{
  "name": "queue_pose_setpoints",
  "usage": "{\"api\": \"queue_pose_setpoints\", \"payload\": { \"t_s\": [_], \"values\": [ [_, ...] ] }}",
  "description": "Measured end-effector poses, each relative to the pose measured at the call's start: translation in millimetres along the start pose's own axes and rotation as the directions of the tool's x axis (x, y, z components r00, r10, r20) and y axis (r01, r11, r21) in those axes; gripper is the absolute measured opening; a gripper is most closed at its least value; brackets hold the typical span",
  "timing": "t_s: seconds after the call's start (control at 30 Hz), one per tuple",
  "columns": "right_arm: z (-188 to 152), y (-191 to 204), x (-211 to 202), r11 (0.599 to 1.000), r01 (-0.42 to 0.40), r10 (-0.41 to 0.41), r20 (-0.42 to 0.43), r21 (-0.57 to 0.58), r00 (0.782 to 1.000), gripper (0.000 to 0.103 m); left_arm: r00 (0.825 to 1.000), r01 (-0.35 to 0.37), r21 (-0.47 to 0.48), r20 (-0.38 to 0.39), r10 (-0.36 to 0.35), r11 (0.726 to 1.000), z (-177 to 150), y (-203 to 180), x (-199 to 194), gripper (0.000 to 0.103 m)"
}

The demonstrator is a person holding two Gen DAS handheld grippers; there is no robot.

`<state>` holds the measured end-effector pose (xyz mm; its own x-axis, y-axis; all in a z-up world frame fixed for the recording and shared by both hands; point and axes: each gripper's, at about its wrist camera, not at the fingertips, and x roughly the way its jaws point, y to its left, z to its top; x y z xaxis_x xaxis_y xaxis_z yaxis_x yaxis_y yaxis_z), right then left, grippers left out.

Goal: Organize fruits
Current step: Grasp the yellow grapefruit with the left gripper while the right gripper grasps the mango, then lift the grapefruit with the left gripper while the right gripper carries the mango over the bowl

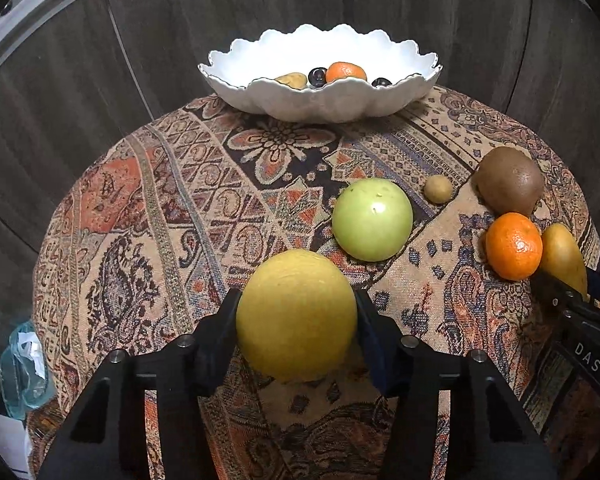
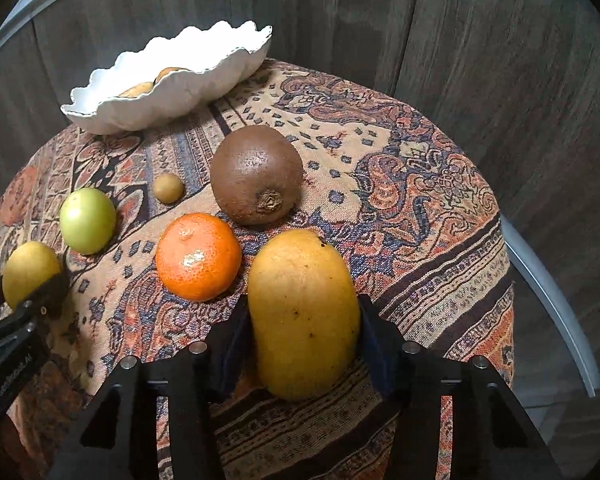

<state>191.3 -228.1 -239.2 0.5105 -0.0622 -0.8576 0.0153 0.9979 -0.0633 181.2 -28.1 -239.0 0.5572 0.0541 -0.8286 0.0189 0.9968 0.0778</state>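
Observation:
A round yellow fruit (image 1: 296,314) sits on the patterned tablecloth (image 1: 180,200), and my left gripper (image 1: 297,320) is shut on it, a pad against each side. My right gripper (image 2: 304,332) is shut on a long yellow mango (image 2: 304,312) that stands on the cloth. A mandarin (image 2: 198,256), a brown kiwi (image 2: 256,174), a green apple (image 2: 87,220) and a small tan fruit (image 2: 169,188) lie loose between the two. At the table's far edge stands a white scalloped bowl (image 1: 340,100) with a mandarin (image 1: 346,71), dark plums (image 1: 317,76) and a tan fruit (image 1: 292,80) in it.
The round table drops off on all sides to a dark wood-plank floor (image 1: 460,20). A clear plastic bag (image 1: 24,368) hangs off the left edge. In the right wrist view the left gripper (image 2: 32,292) shows around the yellow fruit (image 2: 30,272). Bare cloth lies to the right of the kiwi.

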Motion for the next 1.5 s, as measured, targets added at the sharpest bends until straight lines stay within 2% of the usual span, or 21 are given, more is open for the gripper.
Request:
{"api": "queue_pose_setpoints", "payload": {
  "t_s": [0.3, 0.8, 1.13, 1.5],
  "values": [
    [-1, -3, -7, 1.000, -0.013, 0.013, 0.009, 0.016, 1.000, 0.050, 1.000, 0.018, -0.001, -0.002, -0.018, 1.000, -1, -2, -6, 0.053],
    [7, 6, -45, 0.999, -0.040, 0.039, 0.075, 0.005, 0.996, 0.050, 0.997, 0.044, -0.025, 0.068, -0.042, 0.999, 17, 10, -42, 0.053],
    [28, 17, -72, 0.998, -0.066, 0.067, 0.125, -0.012, 0.990, 0.050, 0.993, 0.068, -0.050, 0.100, -0.063, 0.996, 36, 22, -64, 0.053],
    [72, 34, -94, 0.994, -0.093, 0.101, 0.188, -0.050, 0.977, 0.050, 0.986, 0.080, -0.059, 0.153, -0.070, 0.995, 72, 37, -78, 0.053]
  ]
}}
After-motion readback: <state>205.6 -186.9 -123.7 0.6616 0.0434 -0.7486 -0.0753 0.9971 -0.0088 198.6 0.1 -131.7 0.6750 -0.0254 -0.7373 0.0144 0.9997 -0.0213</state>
